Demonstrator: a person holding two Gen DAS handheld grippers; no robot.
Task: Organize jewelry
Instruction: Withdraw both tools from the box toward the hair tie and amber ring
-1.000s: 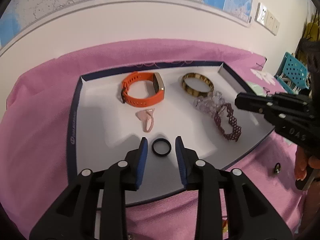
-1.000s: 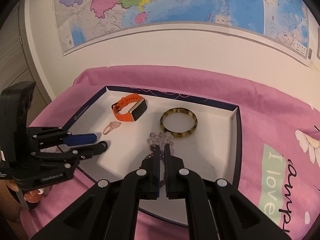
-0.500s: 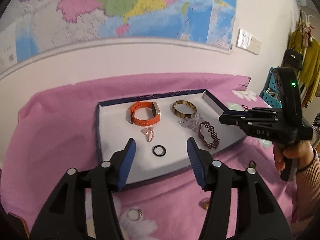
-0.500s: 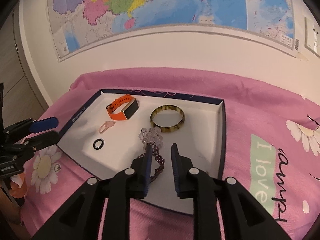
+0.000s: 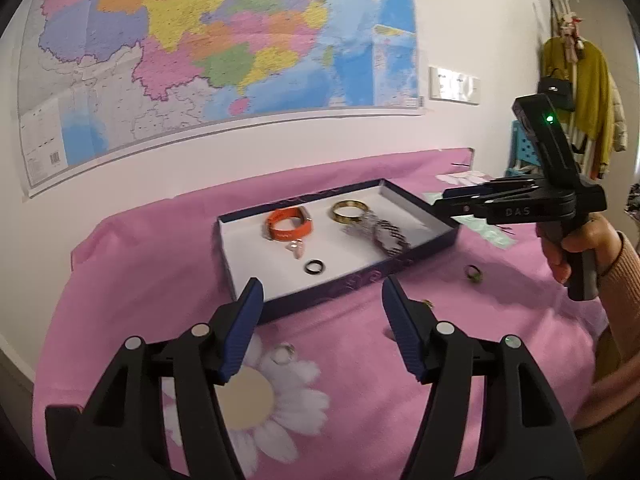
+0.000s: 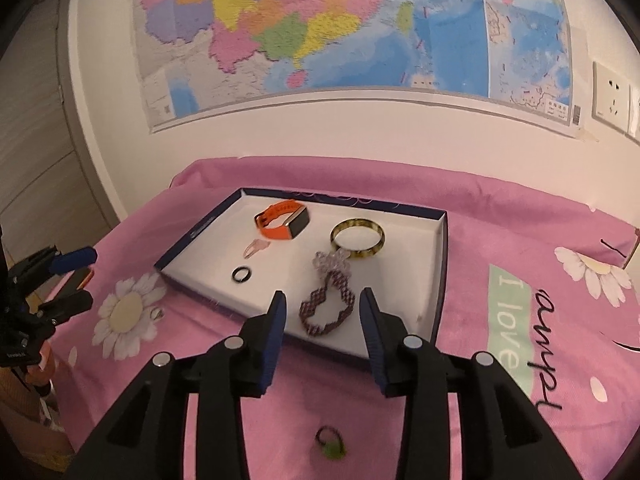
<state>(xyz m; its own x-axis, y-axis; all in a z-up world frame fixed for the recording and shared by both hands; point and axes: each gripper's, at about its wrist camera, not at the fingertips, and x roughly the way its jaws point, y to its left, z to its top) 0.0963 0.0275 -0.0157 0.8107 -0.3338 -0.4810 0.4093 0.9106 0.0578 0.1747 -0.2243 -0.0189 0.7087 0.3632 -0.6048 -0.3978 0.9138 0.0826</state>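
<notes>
Both your grippers, left (image 5: 322,312) and right (image 6: 322,318), hang spread and empty, clear of the tray (image 6: 440,276). 6 pieces lie inside it; the silver ring (image 5: 283,356) sits loose on the pink cloth (image 5: 152,280) just off the tray's near edge, likely your next pick.

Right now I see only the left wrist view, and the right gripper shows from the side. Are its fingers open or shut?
Observer: Open. In the right wrist view the right gripper has its fingers wide apart, with nothing between them.
Operator: What lies ahead of it?
Observer: The purple bracelet, framed between its fingers, flat in the box.
Operator: And the orange band?
Observer: It is a watch; its dark screen shows there.
</notes>
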